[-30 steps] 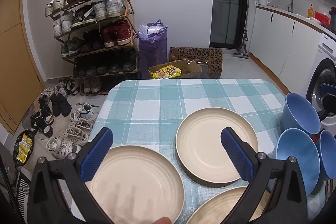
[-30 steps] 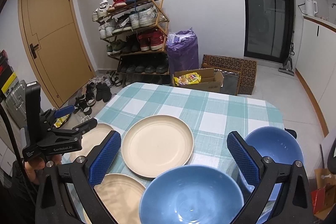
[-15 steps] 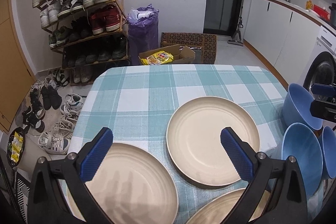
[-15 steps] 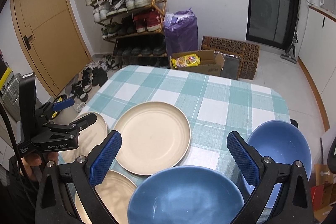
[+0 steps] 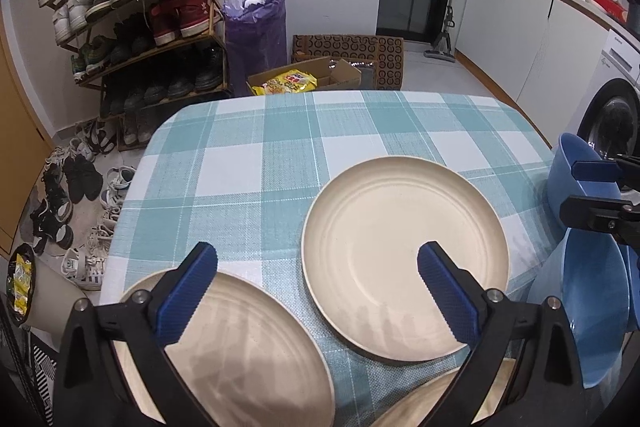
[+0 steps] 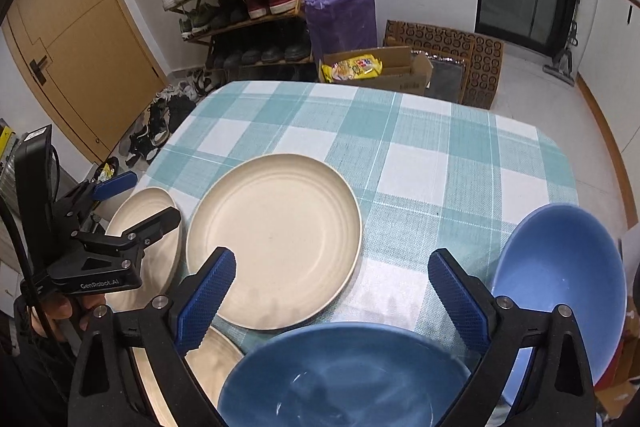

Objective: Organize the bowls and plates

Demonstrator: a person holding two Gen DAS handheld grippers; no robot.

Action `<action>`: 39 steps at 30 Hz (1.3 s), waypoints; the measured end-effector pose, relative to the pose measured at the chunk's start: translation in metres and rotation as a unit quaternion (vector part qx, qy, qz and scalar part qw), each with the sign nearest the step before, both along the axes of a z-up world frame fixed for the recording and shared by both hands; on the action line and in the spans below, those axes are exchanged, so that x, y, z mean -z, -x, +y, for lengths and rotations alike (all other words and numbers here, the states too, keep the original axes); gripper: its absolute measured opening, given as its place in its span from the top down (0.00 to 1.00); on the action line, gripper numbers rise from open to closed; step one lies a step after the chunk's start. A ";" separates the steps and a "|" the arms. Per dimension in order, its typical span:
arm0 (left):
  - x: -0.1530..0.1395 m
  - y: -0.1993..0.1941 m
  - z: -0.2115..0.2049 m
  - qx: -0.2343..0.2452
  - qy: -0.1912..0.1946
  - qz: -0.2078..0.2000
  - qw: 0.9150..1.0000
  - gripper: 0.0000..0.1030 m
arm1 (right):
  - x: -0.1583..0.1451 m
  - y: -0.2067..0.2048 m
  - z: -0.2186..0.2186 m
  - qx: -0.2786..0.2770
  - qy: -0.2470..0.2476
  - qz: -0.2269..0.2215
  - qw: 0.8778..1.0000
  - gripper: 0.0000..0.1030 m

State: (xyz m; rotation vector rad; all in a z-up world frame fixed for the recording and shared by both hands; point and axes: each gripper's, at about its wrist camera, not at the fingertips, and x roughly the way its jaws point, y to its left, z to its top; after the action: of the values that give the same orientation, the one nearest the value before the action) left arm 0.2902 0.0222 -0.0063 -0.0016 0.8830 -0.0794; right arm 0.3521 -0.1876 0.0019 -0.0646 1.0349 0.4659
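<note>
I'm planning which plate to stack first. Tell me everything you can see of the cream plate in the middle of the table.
The middle cream plate is round and shallow, with a low raised rim and faint concentric rings, matte like plastic or bamboo fibre. It is empty and lies flat, right way up, on the checked tablecloth, beside another cream plate. Nothing grips it.

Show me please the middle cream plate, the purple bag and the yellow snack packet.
middle cream plate (image 5: 404, 247), left wrist view, its flat centre
purple bag (image 6: 344, 15), right wrist view, its front
yellow snack packet (image 6: 354, 67), right wrist view, its top face
</note>
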 end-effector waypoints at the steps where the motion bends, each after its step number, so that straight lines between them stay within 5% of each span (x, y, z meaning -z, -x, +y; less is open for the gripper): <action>1: 0.002 -0.002 0.000 0.002 0.001 0.005 1.000 0.07 | 0.003 -0.002 0.001 0.000 0.002 0.004 1.000 0.04; 7: 0.014 -0.009 -0.002 0.009 0.003 0.023 1.000 0.09 | 0.022 -0.016 0.007 0.000 0.011 0.034 0.999 0.05; 10: 0.021 -0.013 -0.003 0.014 0.000 0.038 0.999 0.22 | 0.029 -0.020 0.010 -0.002 0.017 0.047 0.999 0.07; 39: 0.056 -0.026 -0.007 0.032 0.011 0.110 0.993 0.56 | 0.079 -0.045 0.027 -0.015 0.037 0.136 0.990 0.39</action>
State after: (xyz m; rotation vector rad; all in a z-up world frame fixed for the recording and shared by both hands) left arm 0.3163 0.0149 -0.0621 -0.0023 1.1023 -0.1507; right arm 0.3971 -0.1608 -0.0770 -0.0838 1.3198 0.4713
